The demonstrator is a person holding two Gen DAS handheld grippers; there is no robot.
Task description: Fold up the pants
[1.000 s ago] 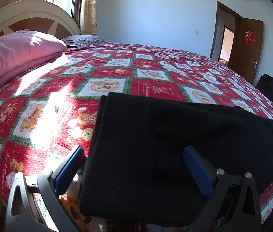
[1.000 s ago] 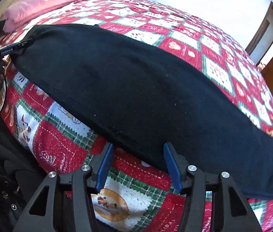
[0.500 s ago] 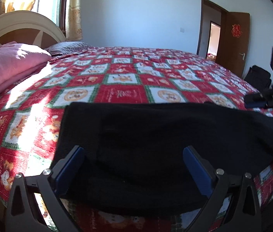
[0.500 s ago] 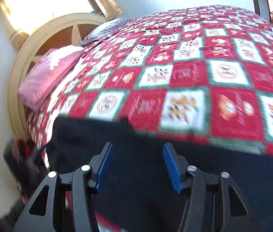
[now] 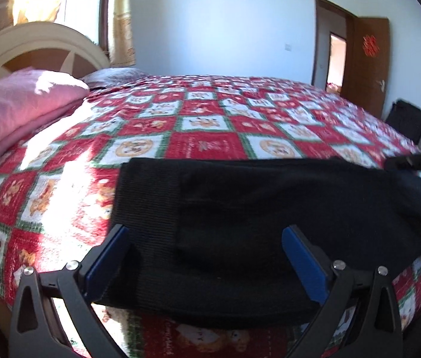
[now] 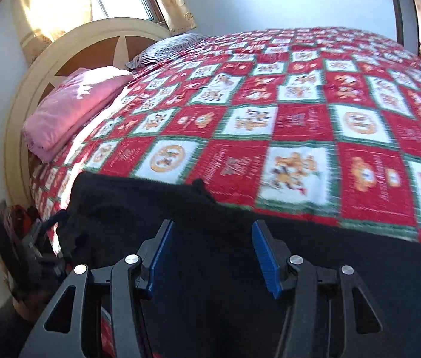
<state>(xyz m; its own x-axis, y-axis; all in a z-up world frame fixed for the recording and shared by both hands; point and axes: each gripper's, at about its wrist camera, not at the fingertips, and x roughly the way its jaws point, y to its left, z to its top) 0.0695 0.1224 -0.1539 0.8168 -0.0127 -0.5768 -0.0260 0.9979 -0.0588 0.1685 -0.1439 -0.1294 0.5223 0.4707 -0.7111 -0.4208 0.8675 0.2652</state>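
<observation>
a: so where are the pants (image 5: 255,217)?

b: flat on the quilt (image 5: 210,125), straight ahead of both tools, ribbed waistband at the left gripper (image 5: 204,256).

a: holding anything?

b: no. its jaws gape, pads astride the cloth. the right gripper (image 6: 210,256) hovers over the leg, jaws apart, likely lining up a fold.

a: fabric?

b: soft black knit, matte, on a plush red-and-white checked quilt.

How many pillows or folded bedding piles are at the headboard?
2. A pink folded pile lies at the near side of the headboard; a grey striped pillow sits farther along it. More may be hidden beyond view.
</observation>
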